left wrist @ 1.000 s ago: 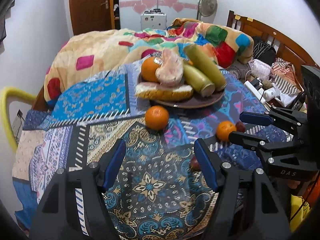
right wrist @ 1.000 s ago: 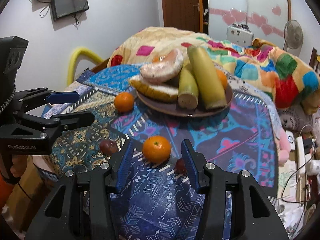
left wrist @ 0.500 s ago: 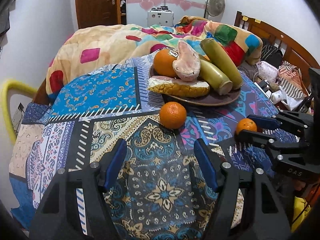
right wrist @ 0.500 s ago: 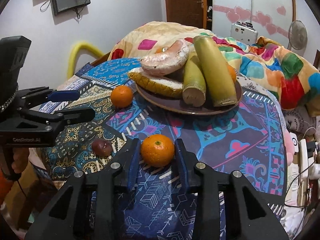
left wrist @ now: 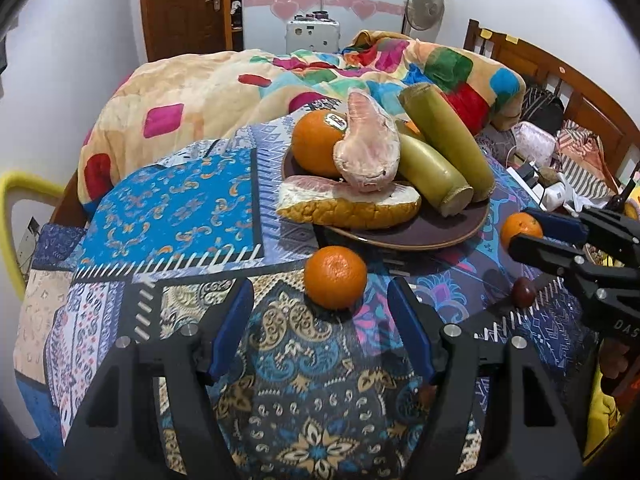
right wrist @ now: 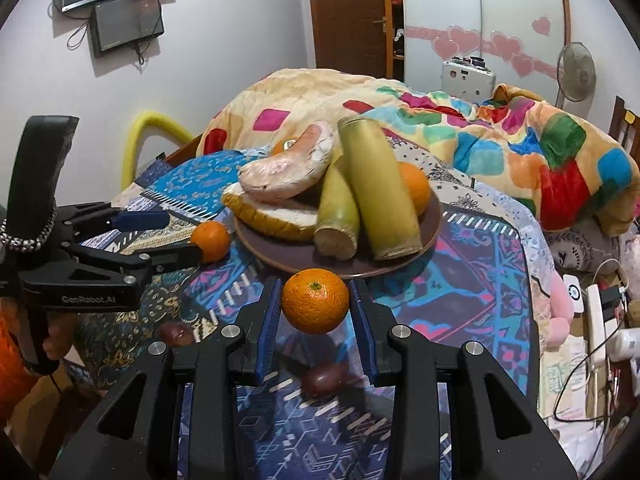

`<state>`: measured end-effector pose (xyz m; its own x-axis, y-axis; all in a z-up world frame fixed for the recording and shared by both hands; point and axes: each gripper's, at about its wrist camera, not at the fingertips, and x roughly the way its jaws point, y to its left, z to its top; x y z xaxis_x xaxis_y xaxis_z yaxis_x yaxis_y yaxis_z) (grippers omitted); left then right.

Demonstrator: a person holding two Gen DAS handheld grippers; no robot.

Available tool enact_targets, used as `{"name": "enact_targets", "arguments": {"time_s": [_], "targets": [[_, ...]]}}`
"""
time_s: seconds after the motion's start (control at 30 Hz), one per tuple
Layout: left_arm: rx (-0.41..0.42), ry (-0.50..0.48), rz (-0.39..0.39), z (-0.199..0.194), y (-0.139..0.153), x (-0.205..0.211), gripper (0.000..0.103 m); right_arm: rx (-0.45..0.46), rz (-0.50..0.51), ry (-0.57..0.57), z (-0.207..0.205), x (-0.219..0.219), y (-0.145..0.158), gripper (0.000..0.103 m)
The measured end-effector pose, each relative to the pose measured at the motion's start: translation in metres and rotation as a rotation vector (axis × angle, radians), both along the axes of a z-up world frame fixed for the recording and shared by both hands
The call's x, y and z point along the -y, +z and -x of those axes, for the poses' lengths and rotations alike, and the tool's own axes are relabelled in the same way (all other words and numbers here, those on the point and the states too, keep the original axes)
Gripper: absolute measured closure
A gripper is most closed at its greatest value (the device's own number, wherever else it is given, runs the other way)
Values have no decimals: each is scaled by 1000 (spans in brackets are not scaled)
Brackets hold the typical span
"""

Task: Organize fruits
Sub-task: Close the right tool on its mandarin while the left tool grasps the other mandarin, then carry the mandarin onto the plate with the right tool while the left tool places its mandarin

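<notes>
A brown plate (left wrist: 432, 232) holds a large orange (left wrist: 314, 142), pomelo wedges and two green cane pieces; it shows in the right wrist view too (right wrist: 304, 256). My right gripper (right wrist: 315, 307) is shut on a small orange (right wrist: 315, 300) and holds it above the cloth near the plate's front rim; the same orange shows in the left wrist view (left wrist: 520, 230). My left gripper (left wrist: 320, 324) is open, just short of a second small orange (left wrist: 335, 276) on the cloth. Two small dark red fruits (right wrist: 324, 378) (right wrist: 176, 334) lie on the cloth.
A patterned cloth (left wrist: 168, 216) covers the surface. A colourful blanket (left wrist: 224, 92) is heaped behind the plate. Clutter and cables (right wrist: 596, 320) lie at the right. A yellow chair back (left wrist: 16, 200) stands at the left edge.
My right gripper closed on the small orange and lifted it toward the plate. My left gripper moved forward, closer to the second small orange, staying open.
</notes>
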<state>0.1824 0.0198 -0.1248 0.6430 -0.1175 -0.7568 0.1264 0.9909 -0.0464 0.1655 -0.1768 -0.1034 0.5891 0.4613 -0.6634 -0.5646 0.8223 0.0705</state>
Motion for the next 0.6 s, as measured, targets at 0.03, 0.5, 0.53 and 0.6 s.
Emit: {"name": "enact_targets", "arguments": {"time_s": [0.03, 0.5, 0.53, 0.6], "targets": [[-6, -6, -3, -3, -2, 2, 39, 2, 1, -2, -2, 1, 0, 71], [-52, -38, 4, -14, -11, 6, 66, 9, 7, 24, -17, -11, 0, 71], [-45, -39, 7, -13, -9, 5, 66, 11, 8, 27, -18, -12, 0, 71], [-29, -37, 14, -10, -5, 3, 66, 15, 10, 34, -20, -16, 2, 71]]}}
